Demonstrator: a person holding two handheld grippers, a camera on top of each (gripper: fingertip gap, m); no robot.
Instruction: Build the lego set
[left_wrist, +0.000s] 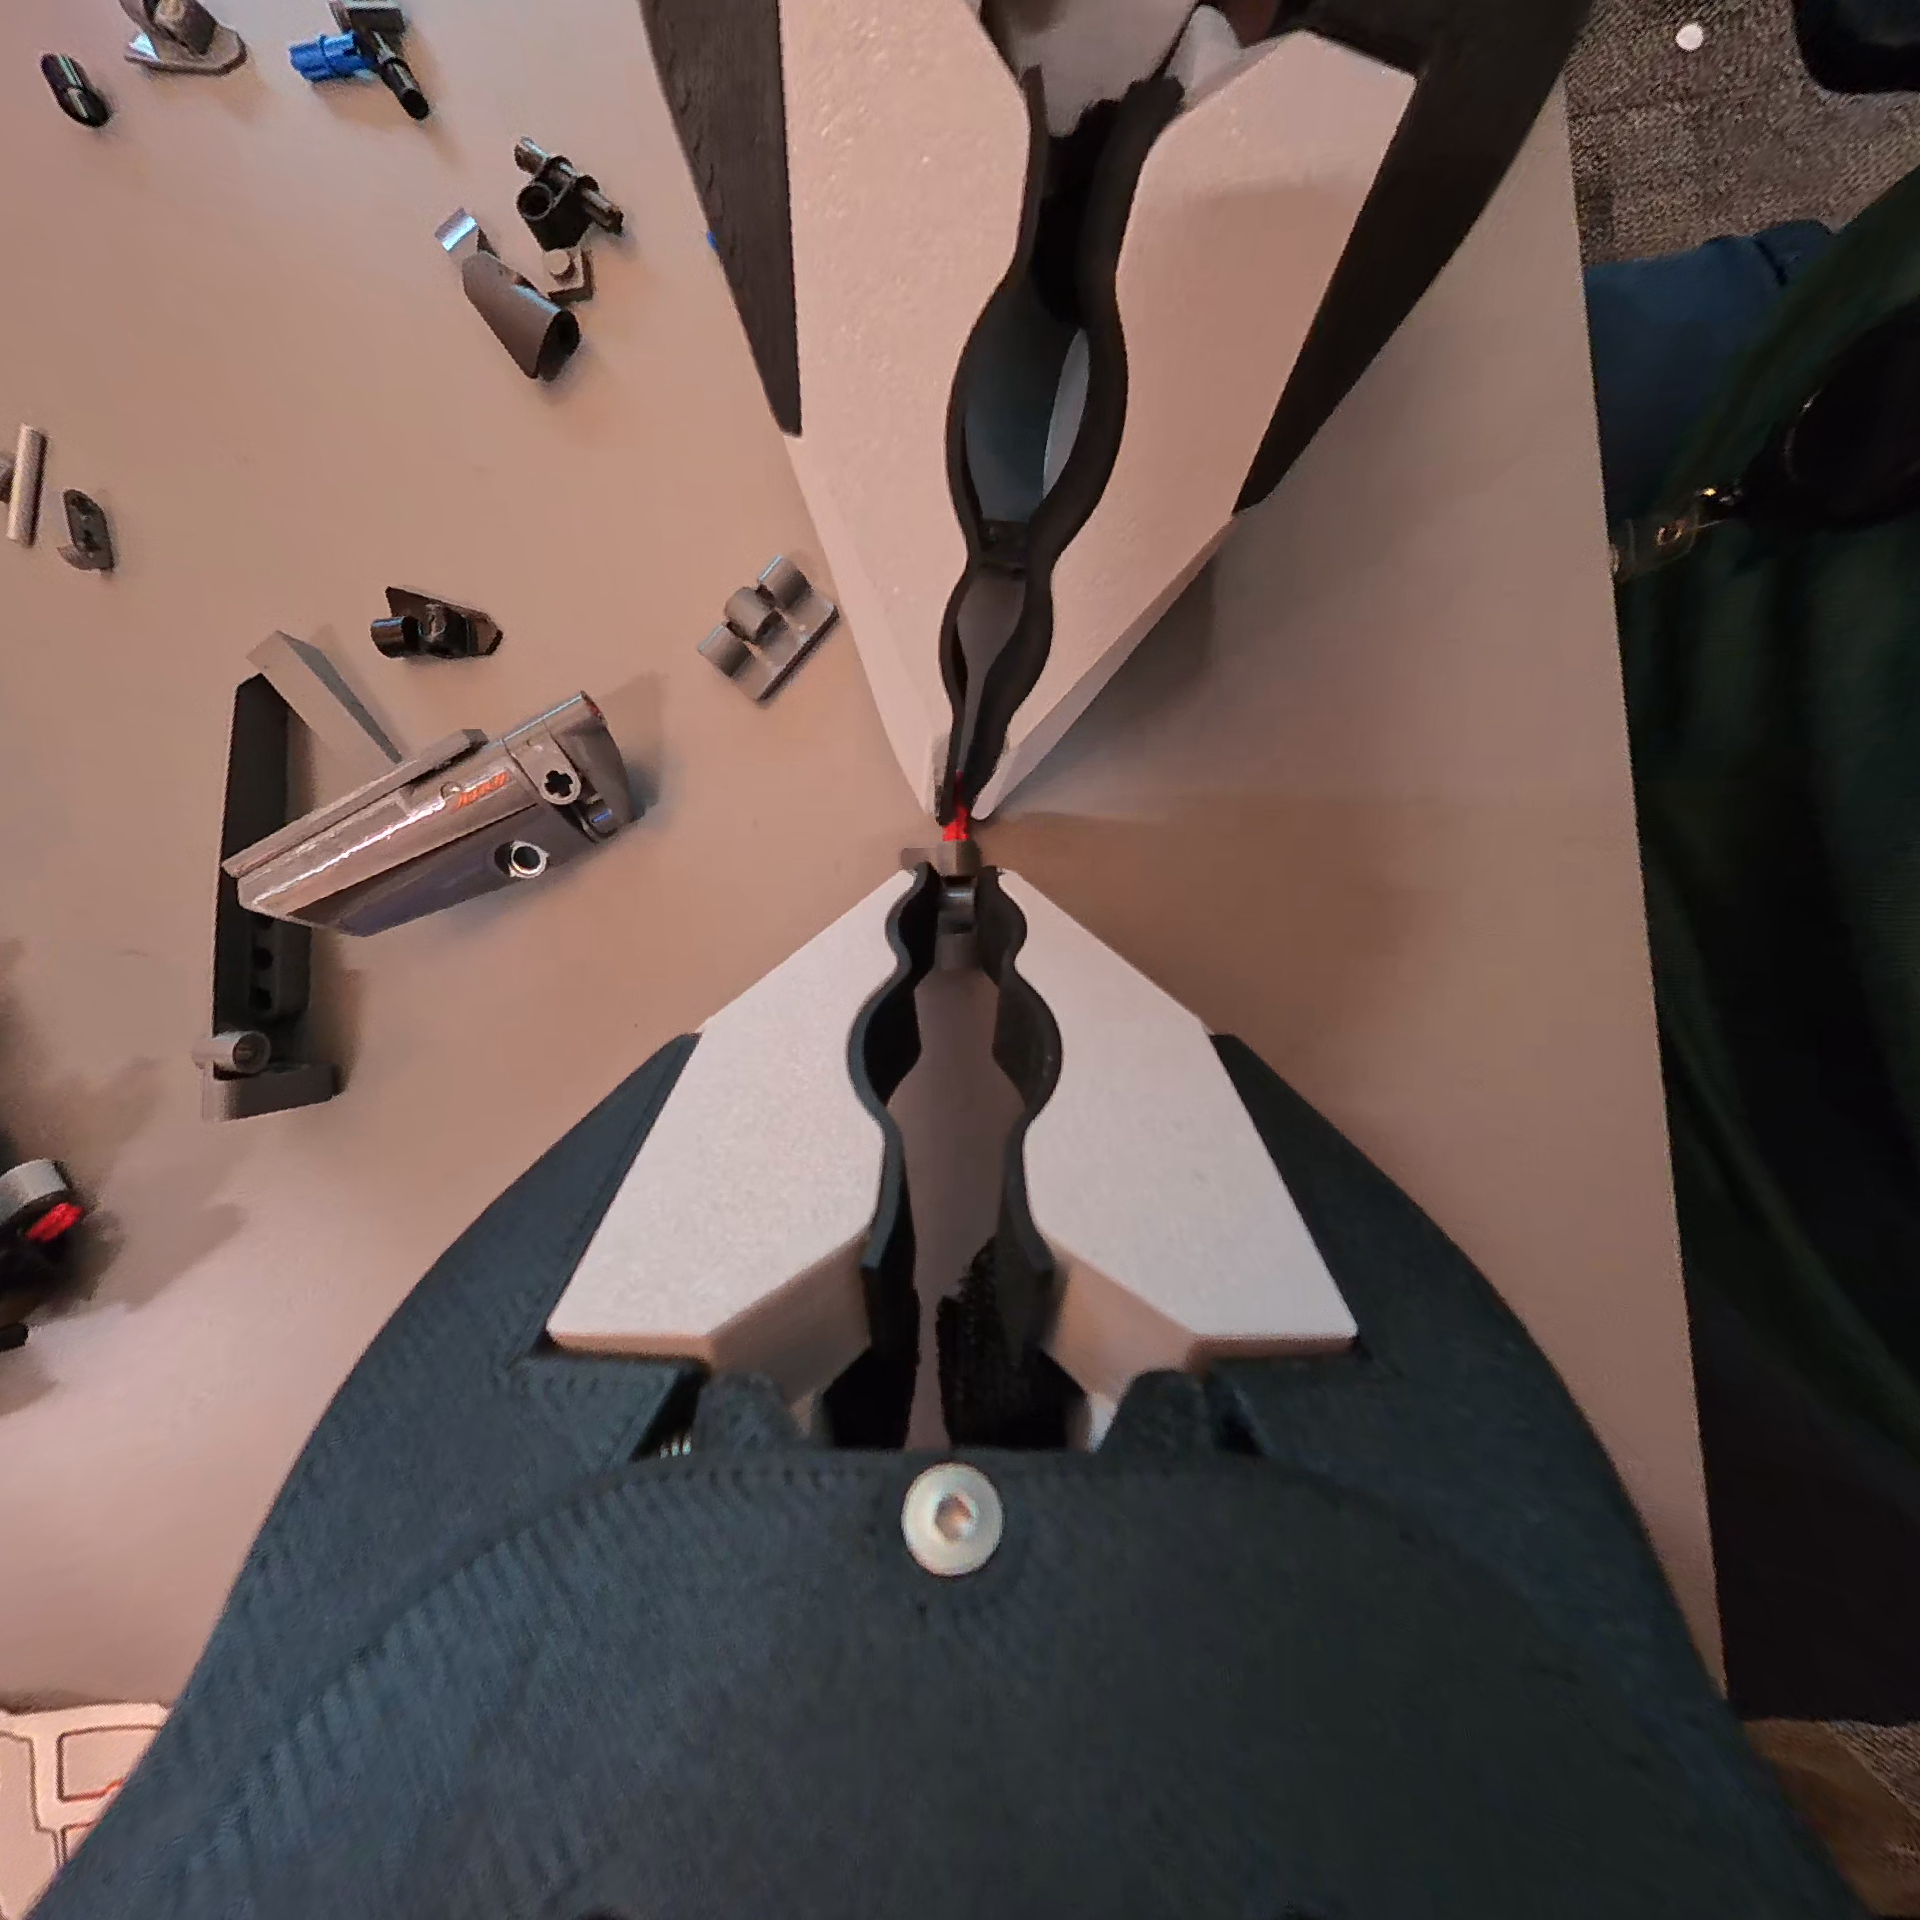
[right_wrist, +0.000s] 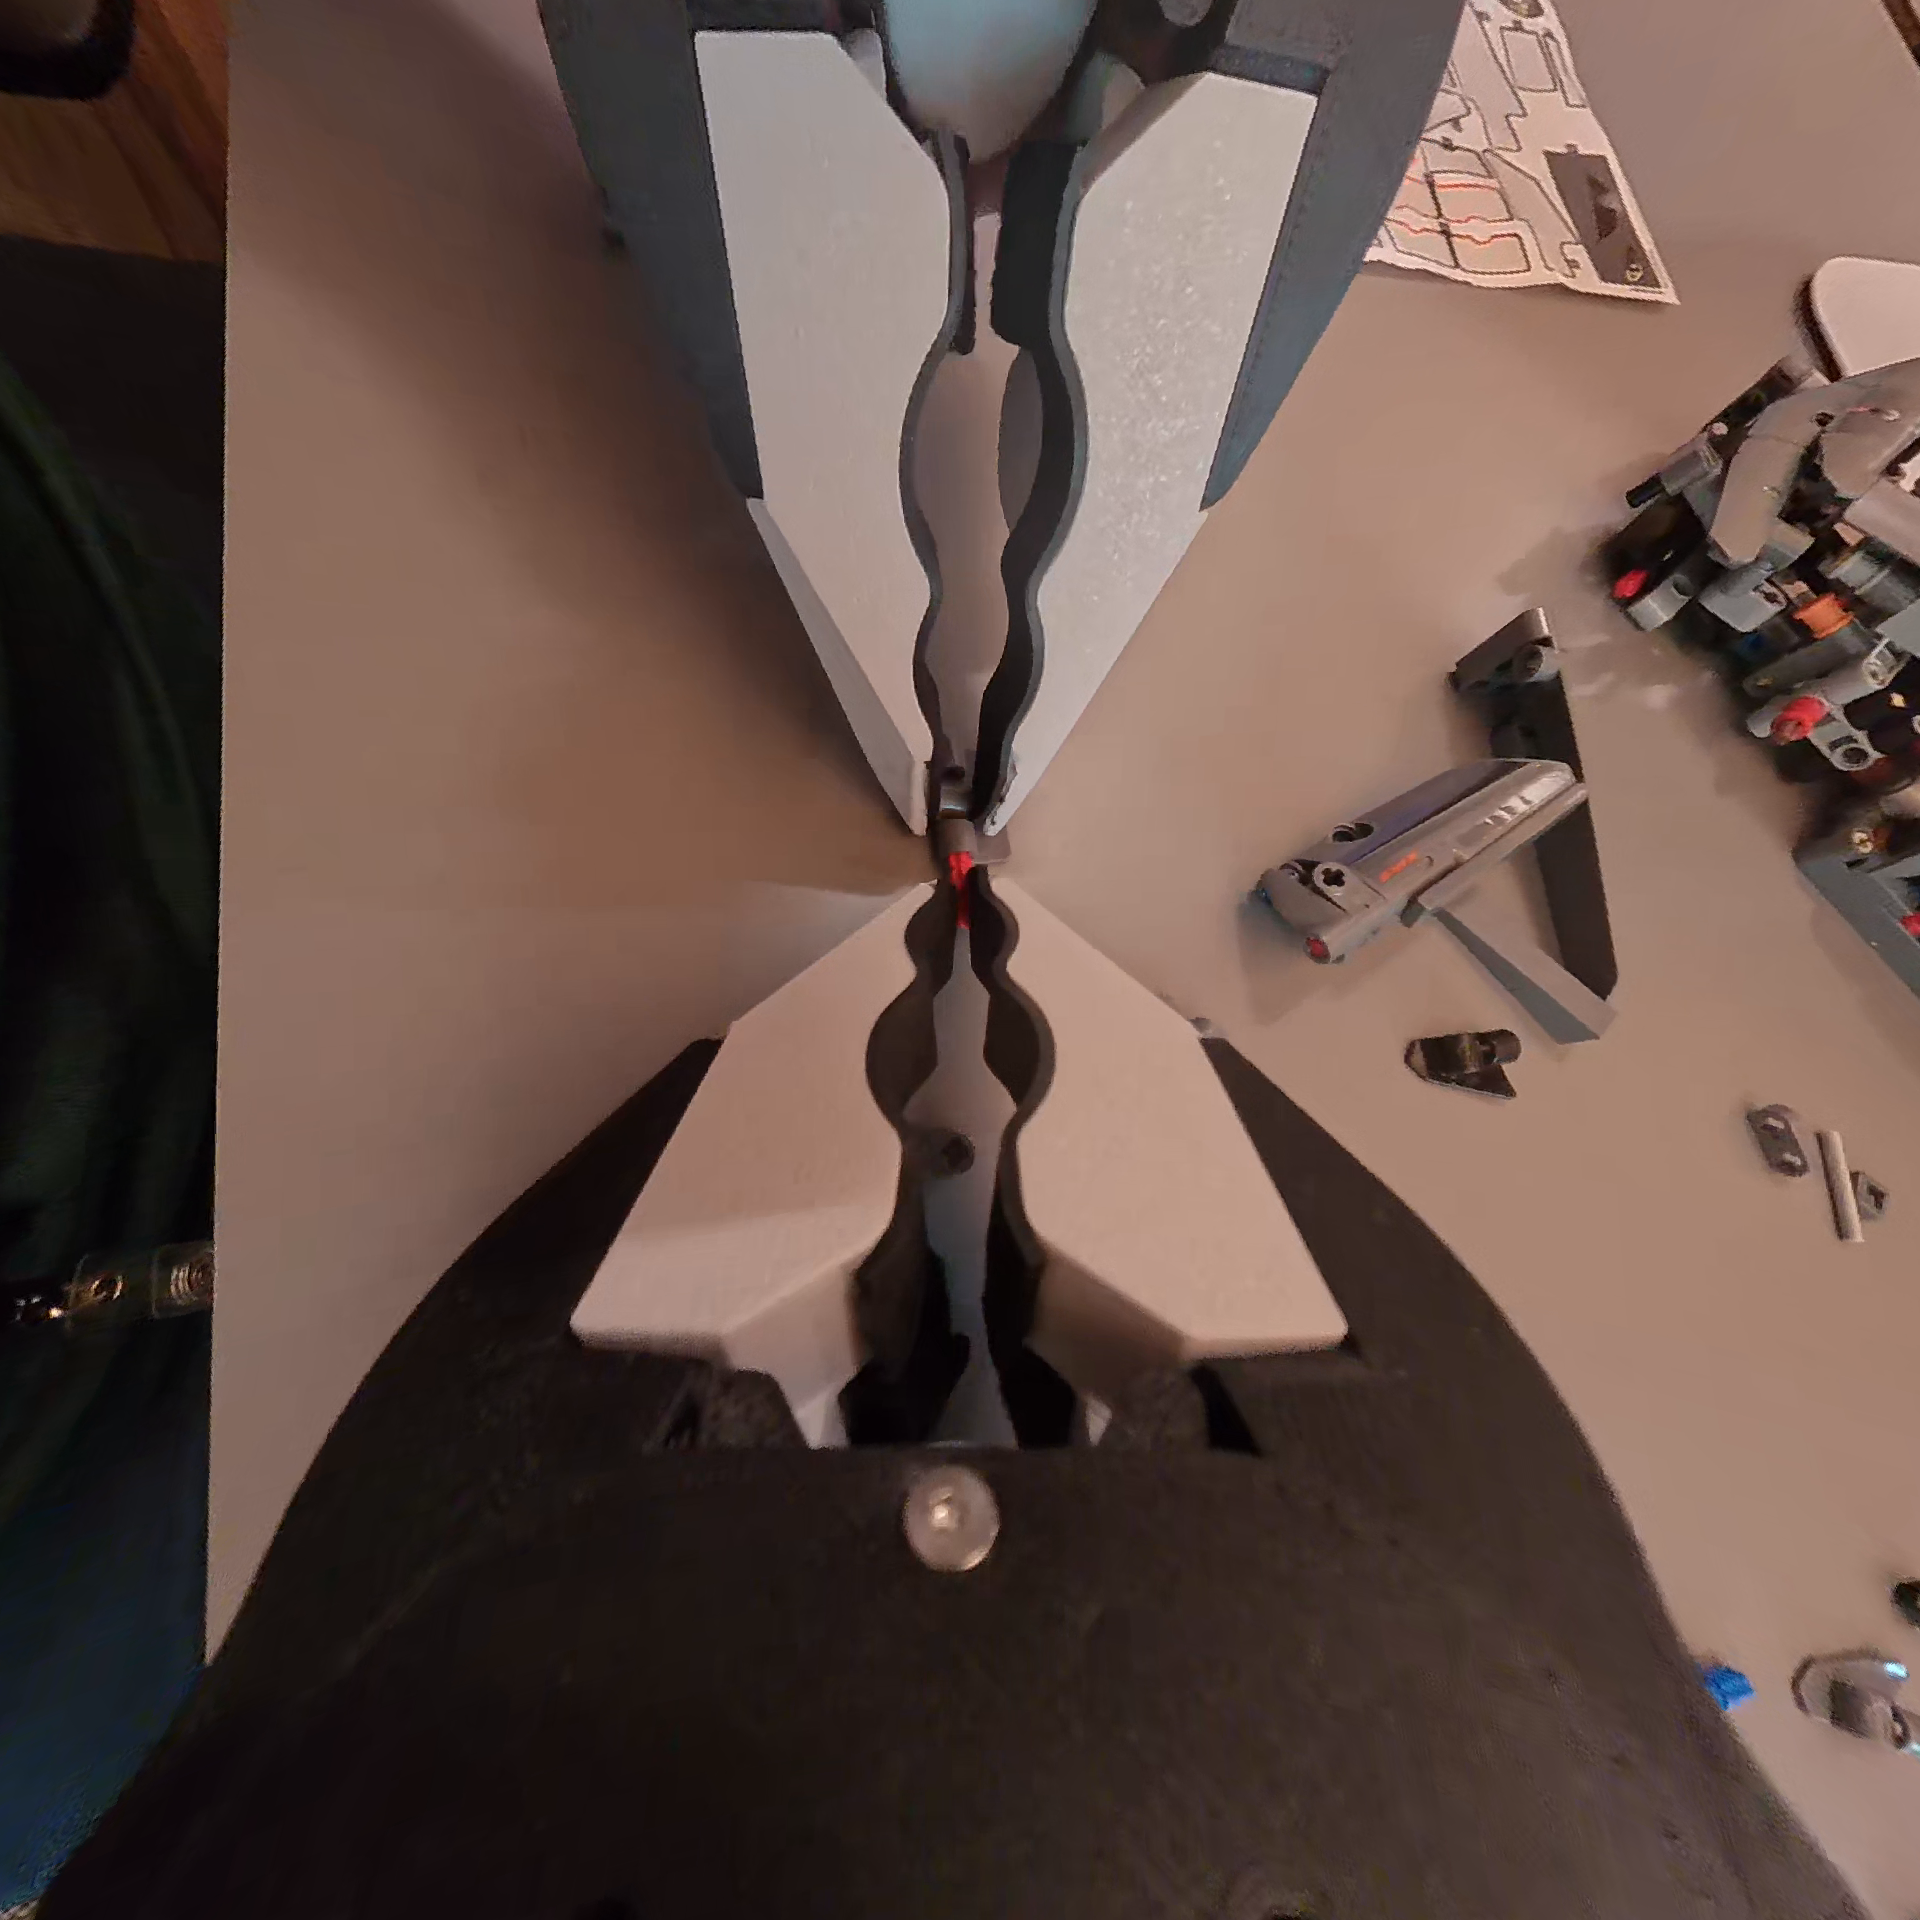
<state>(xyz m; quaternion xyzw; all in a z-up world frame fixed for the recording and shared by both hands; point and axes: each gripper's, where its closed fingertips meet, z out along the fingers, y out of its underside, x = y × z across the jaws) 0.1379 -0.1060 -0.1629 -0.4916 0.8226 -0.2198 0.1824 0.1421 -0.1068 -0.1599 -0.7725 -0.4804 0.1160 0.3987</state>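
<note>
Above desk (left_wrist: 1299, 935): left tool (left_wrist: 954, 894) pinching grey connector (left_wrist: 954, 862), right tool (right_wrist: 961, 904) pinching red pin (right_wrist: 962, 868). Risk: misalignment, causing slip or drop.

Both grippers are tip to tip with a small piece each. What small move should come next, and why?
Probably push the two together along their shared line. The left gripper is shut on a grey connector, the right gripper on a red pin. The pin's tip sits right at the connector's end, seemingly not fully seated.
</note>
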